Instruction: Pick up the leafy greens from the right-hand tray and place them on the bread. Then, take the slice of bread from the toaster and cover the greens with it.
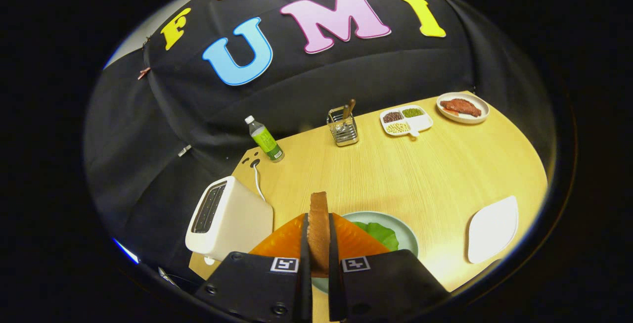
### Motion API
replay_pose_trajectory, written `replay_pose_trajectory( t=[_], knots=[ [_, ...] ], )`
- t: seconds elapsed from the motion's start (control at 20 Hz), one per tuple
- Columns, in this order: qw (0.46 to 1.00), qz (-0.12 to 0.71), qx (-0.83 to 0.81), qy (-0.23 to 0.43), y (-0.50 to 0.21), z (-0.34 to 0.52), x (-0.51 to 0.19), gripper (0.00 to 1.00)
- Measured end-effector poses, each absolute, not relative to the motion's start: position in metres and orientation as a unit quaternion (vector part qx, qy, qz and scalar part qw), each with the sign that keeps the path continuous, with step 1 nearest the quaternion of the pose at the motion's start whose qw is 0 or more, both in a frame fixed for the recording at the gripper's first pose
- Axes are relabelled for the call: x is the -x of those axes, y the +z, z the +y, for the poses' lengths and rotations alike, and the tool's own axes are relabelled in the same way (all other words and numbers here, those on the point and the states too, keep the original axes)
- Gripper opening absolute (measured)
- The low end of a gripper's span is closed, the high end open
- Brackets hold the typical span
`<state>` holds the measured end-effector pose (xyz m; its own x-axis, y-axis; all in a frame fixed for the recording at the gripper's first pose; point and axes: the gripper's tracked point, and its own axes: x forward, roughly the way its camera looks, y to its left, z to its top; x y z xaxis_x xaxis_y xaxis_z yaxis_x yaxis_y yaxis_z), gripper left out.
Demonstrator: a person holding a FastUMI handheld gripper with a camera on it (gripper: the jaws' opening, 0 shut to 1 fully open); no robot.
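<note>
The gripper holds a brown slice of toasted bread standing on its edge. Both fingers press on its flat sides, one on each side, so it is gripped tight. The top of the slice sticks up past the fingertips.

Under the slice sits a round pale green plate on the light wooden table. A bright green leaf of lettuce lies on the plate, just to the right of the fingers. The bread under the leaf is hard to see, so I cannot tell how it lies.

A white boxy toaster stands to the left of the fingers, with its dark slots facing up. Its white cord runs up to a plug on the table.

To the right, well apart from the plate, lies a white flat tray.

Far beyond the fingers stand a small clear bottle with a green label and a shiny metal cutlery holder. Farther right are a white dish with three parts holding beans and a white round plate with a piece of red meat.
</note>
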<state>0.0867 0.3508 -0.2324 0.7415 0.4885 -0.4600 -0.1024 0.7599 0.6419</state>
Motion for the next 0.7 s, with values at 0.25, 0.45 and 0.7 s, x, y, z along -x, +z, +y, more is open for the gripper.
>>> replay_pose_trajectory(
  t=[0.25,0.45,0.7],
  knots=[
    [0.874,0.322,-0.338,0.137,-0.260,0.358,-0.084,0.17],
    [0.862,0.330,-0.364,0.122,-0.282,0.360,-0.083,0.17],
    [0.867,0.355,-0.334,0.105,-0.322,0.342,-0.086,0.17]
  ],
)
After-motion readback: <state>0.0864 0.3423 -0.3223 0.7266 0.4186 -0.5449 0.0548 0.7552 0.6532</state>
